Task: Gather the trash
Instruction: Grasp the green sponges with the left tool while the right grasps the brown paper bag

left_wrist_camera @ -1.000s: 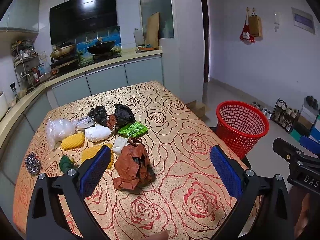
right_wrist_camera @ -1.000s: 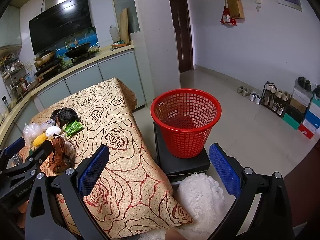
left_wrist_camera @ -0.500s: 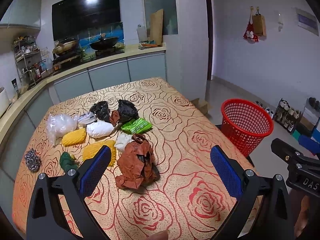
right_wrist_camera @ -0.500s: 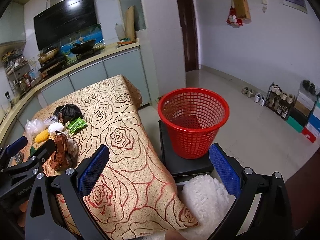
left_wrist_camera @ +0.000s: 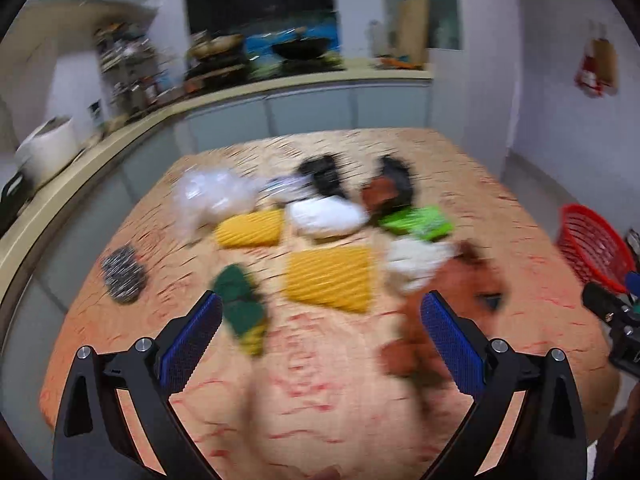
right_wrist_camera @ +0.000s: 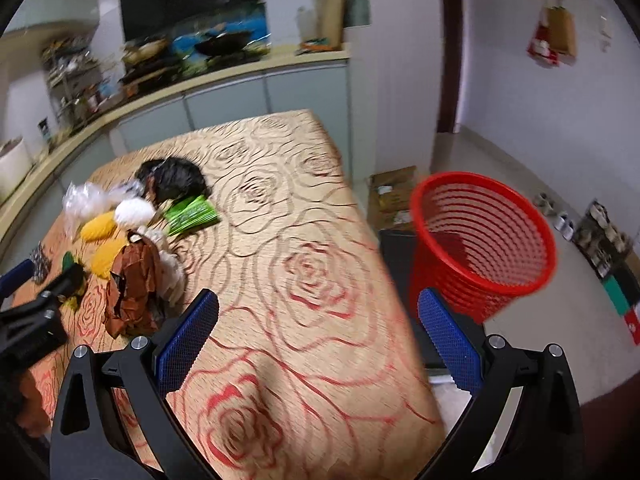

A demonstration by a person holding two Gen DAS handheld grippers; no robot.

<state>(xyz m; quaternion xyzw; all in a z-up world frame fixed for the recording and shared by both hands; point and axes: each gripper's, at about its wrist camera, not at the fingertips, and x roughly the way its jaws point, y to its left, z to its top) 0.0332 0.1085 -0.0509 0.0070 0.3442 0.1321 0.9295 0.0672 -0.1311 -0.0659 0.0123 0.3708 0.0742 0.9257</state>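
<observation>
With both the left claw [left_wrist_camera: 320, 334] and right claw [right_wrist_camera: 318, 330] spread empty, the crumpled brown bag [right_wrist_camera: 134, 286] looks light and soft, though blurred, best pinched at a raised fold.

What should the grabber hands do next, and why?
Probably the left gripper should dip toward the crumpled brown paper, the nearest piece of trash, lying just ahead by its right finger. Both grippers are open and hold nothing, and the red basket beside the table looks empty. The right gripper hangs over bare cloth, away from the pile.
</observation>
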